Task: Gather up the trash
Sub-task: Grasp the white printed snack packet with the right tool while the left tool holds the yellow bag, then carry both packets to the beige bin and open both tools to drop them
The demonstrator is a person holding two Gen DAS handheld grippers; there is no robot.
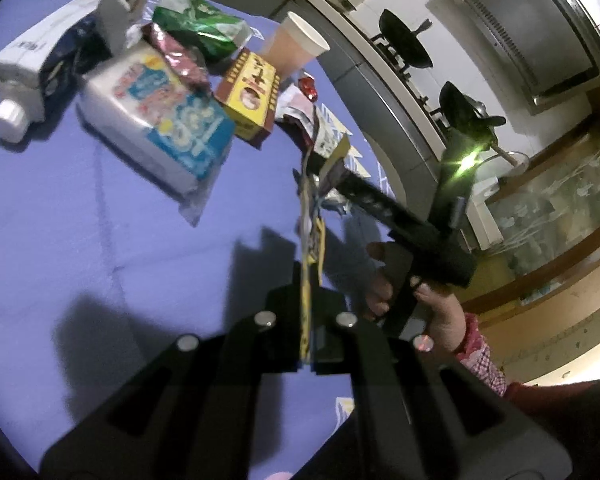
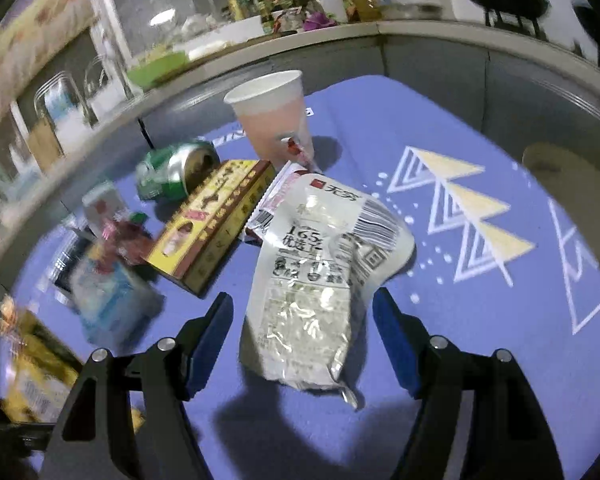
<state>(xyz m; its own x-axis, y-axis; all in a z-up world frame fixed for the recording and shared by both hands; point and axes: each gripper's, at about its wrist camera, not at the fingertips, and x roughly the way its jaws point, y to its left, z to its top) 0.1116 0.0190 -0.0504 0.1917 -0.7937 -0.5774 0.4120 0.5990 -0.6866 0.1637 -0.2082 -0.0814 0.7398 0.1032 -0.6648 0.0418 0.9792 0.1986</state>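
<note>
My left gripper [image 1: 306, 300] is shut on a thin yellow wrapper [image 1: 310, 248], which stands edge-on above the purple tablecloth [image 1: 100, 240]. Beyond it lies a heap of trash: a white carton [image 1: 32, 72], a tissue pack [image 1: 156, 120], a yellow-brown box [image 1: 248, 96], a green can [image 1: 200, 28] and a paper cup [image 1: 296, 44]. My right gripper [image 2: 306, 320] is open, and a silver-white snack bag [image 2: 320, 272] lies flat between its blue pads [image 2: 216, 340] without touching them. The box [image 2: 212, 224], the can [image 2: 176, 172] and the cup [image 2: 276, 116] lie past the bag.
A hand [image 1: 440, 312] with a pink checked cuff holds the right tool beside my left gripper. A grey counter edge [image 2: 340, 52] with bottles and jars curves behind the table. Dark pans [image 1: 404, 40] stand on a stove at the back right. Patterned cloth [image 2: 480, 220] stretches right of the bag.
</note>
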